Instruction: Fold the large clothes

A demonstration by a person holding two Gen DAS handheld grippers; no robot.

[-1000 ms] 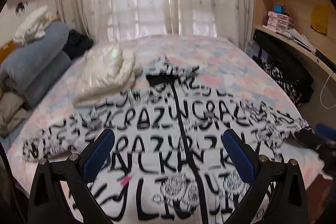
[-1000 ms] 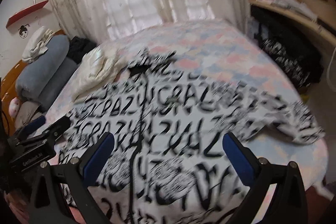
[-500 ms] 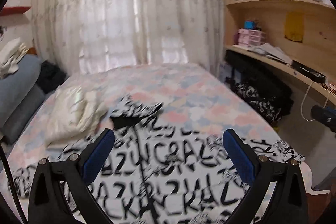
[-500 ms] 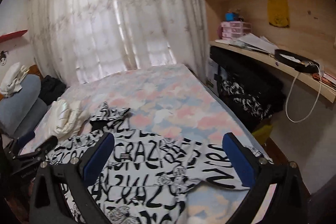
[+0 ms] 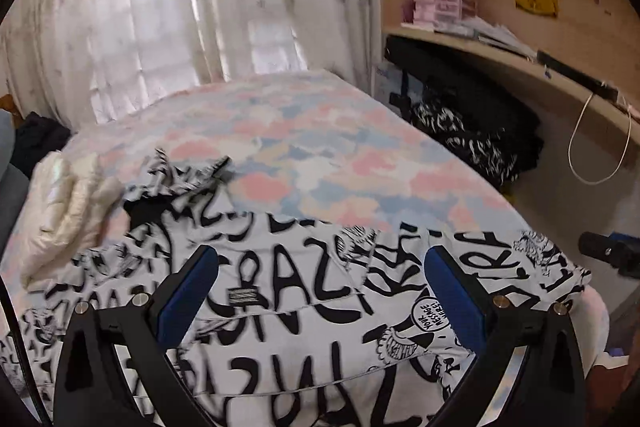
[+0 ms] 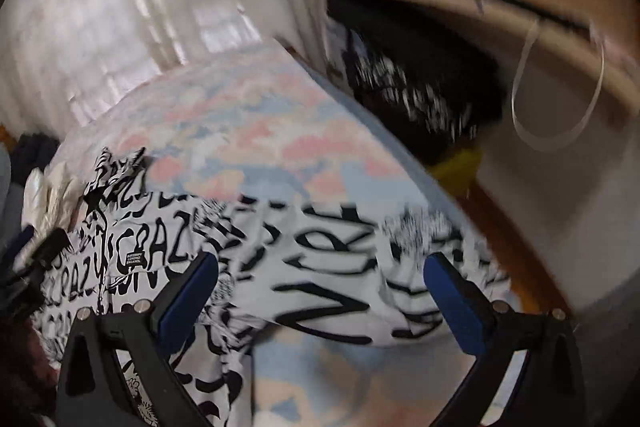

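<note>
A large white garment printed with black lettering and cartoon figures [image 5: 304, 307] is spread across the lower half of the left wrist view, lying on a bed covered by a pastel pink, blue and white cloud-patterned sheet [image 5: 304, 155]. Its black-lined collar [image 5: 148, 211] is seen at centre left, and one sleeve [image 5: 532, 267] is stretched toward the right edge of the bed, its cuff lying at the mattress corner. The left hand-held gripper [image 5: 320, 295] is held above the garment with its blue-padded jaws spread wide and nothing between them. Bare sheet is visible beyond the garment's upper edge, up to the sheer white curtain [image 5: 200, 7] at the top of the frame. A cream quilted bundle [image 5: 68, 211] is lying at the left, touching the garment near the collar.

In the right wrist view, which is blurred, the same garment [image 6: 320, 267] is seen across the lower middle, the sleeve [image 6: 420, 267] reaching the right edge of the bed [image 6: 260, 131]. The right hand-held gripper [image 6: 320, 295] is positioned over the sleeve with its jaws wide apart and empty. The other gripper's dark body is glimpsed at the far left edge. A strip of wooden floor [image 6: 516, 227] is shown beside the bed at the right, bounded by a curved wooden desk shelf [image 6: 480, 11] with dark patterned clothing [image 6: 412, 91] piled beneath it.
</note>
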